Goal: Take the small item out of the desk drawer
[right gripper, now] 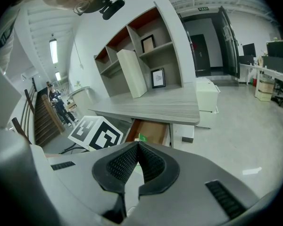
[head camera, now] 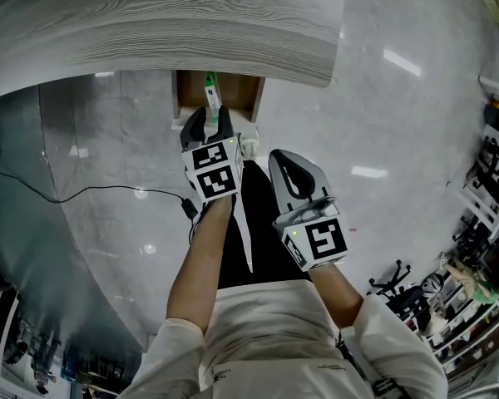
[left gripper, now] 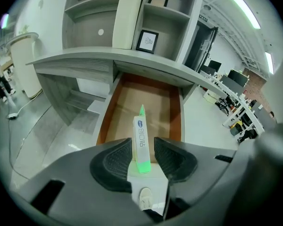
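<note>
- Drawer (head camera: 237,90) of the desk open, far left of centre.
- Left gripper (head camera: 209,121) over it, jaws apart around the white-green packet (left gripper: 140,135), which lies in the drawer.
- Right gripper (right gripper: 137,144) nearer, to the right, jaws together, empty.

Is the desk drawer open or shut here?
Open. The drawer is pulled out from under the desktop, its brown bottom exposed in the head and left gripper views.
</note>
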### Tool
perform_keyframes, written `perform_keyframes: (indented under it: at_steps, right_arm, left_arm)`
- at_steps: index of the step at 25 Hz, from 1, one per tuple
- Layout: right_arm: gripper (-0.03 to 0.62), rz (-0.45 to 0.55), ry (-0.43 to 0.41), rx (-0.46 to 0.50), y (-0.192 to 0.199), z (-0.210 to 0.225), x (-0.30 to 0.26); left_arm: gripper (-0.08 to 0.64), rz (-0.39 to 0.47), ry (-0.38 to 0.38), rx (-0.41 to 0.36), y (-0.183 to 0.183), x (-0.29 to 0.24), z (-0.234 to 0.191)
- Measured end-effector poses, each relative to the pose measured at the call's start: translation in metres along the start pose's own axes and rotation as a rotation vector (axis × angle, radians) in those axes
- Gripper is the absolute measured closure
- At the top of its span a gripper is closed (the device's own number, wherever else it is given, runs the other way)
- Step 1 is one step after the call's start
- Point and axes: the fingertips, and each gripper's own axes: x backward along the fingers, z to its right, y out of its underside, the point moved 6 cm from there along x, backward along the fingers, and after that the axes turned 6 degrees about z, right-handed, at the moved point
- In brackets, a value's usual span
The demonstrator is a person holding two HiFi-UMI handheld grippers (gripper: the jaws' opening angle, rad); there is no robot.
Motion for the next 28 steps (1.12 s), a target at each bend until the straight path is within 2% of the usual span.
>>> perform_keyframes:
  at_steps: [9, 14, 17, 28]
  right_arm:
    - [0.560, -0.015, -0.001, -0.002, 0.007, 0.002, -0.004]
    - [0.560, -0.022, -0.002, 0.000, 0.012, 0.002, -0.006]
    - [0.560, -0.021, -0.003, 0.002, 0.011, 0.002, -0.007]
    - [0.560, 0.000, 0.007, 0.011, 0.002, 0.000, 0.000]
  left_arm:
    - [0.419, -0.079, -0.021, 0.055, 0.008, -0.017, -0.002]
    - [0.420, -0.105, -0.020, 0.059, 0.015, -0.023, -0.004]
    - [0.463, -0.125, -0.029, 0.056, 0.016, -0.024, -0.006]
    - [0.472, -0.115, -0.021, 0.027, 0.011, -0.017, -0.008]
